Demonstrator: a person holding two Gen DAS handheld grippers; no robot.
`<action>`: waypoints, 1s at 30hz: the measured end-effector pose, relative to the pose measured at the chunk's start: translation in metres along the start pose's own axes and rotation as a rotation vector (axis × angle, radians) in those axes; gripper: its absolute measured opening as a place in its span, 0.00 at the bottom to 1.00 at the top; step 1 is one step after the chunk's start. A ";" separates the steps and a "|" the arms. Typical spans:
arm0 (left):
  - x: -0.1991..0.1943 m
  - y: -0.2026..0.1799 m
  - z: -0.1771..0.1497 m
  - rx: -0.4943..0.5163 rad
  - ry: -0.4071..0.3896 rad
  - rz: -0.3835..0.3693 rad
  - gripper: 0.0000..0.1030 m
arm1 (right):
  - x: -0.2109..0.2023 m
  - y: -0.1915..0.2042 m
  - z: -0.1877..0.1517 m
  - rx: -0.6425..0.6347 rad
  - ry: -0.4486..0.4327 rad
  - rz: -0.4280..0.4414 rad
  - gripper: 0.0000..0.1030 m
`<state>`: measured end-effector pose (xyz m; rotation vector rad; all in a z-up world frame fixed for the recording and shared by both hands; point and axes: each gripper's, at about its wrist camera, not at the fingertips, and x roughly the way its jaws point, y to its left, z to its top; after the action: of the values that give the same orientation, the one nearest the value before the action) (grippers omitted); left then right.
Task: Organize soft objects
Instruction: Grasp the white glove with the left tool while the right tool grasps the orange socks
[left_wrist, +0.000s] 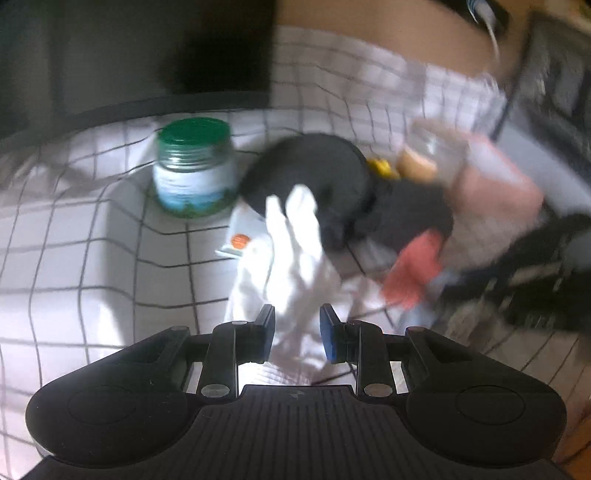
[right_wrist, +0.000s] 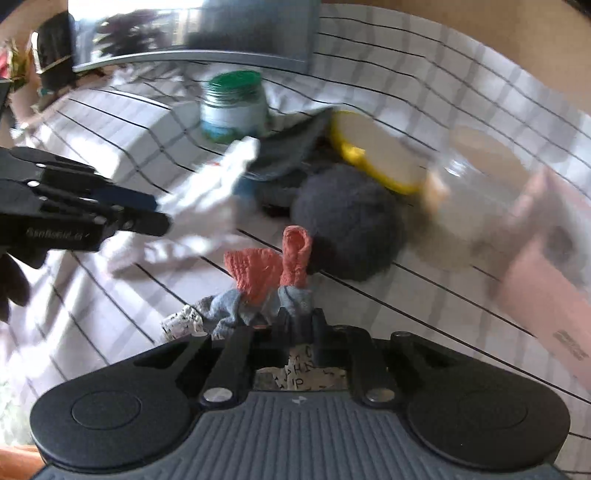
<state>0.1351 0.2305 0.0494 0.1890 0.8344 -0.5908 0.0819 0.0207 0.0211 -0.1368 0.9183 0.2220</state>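
Right gripper (right_wrist: 298, 325) clamped on a grey-blue sock (right_wrist: 295, 304) w/ coral toe, a letter-print bit of fabric (right_wrist: 183, 325) bunched just left of the tips. Left gripper (left_wrist: 297, 328) w/ white glove (left_wrist: 291, 266) between its blue pads (left_wrist: 328, 334) – jaws narrow, cloth filling the gap, so judged as gripping, tho blur leaves pad contact unsure.

Just ahead of right tips: coral toe end (right_wrist: 280, 266) standing up, then a dark grey woolly ball (right_wrist: 347, 221) – prob. rolled socks. Beyond that, yellow-rimmed lid (right_wrist: 369, 151) and a clear jar (right_wrist: 476, 184) ahead-right, pink box (right_wrist: 546, 266) at far right. Ahead-left: white glove trailing from the left tongs over the checked cloth (right_wrist: 110, 325). Farthest: green-lidded jar (right_wrist: 234, 107).

For doing this step well: lift each piece straight up till fully clear of the pile, keep grips firm – thin fabric slips. Keep both tongs apart so glove and sock don't tangle. Steer clear of the jars; a dragging cloth could tip them.
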 end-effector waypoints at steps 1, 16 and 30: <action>0.002 -0.006 -0.001 0.040 0.008 0.025 0.29 | 0.000 -0.005 -0.003 0.010 0.006 -0.010 0.11; 0.016 -0.030 -0.008 0.211 0.122 -0.087 0.69 | 0.014 -0.030 -0.026 0.147 -0.051 -0.052 0.76; 0.026 0.005 -0.003 0.038 0.049 0.072 0.74 | 0.019 -0.035 -0.035 0.175 -0.068 -0.061 1.00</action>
<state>0.1496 0.2245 0.0280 0.2682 0.8607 -0.5363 0.0746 -0.0185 -0.0143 0.0044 0.8600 0.0891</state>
